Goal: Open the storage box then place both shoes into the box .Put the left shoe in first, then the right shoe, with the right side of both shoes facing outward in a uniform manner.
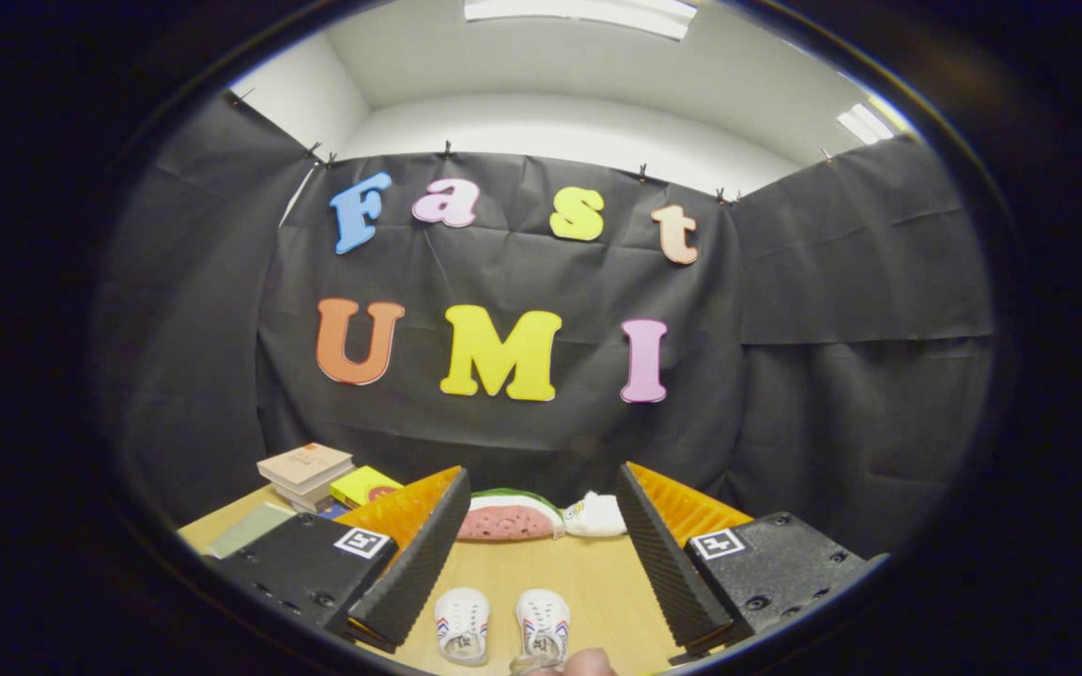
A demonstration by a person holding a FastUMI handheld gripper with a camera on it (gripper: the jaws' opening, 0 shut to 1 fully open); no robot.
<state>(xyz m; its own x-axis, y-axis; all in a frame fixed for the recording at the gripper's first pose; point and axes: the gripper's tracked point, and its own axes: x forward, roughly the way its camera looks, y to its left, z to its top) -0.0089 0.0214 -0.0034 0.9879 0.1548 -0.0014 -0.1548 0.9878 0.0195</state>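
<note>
Two small white shoes with red and blue side stripes stand side by side on the wooden table, toes pointing away from me: one shoe on the left, the other shoe on the right. My gripper hangs above them, open, its ridged black fingers wide apart with nothing between them. The shoes lie low in the gap between the fingers. A fingertip of a person's hand shows just beside the right-hand shoe.
Beyond the fingers, at the table's far edge, lie a watermelon-slice plush and a white cloth item. To the far left sit a stack of books, a yellow box and a grey-green flat item.
</note>
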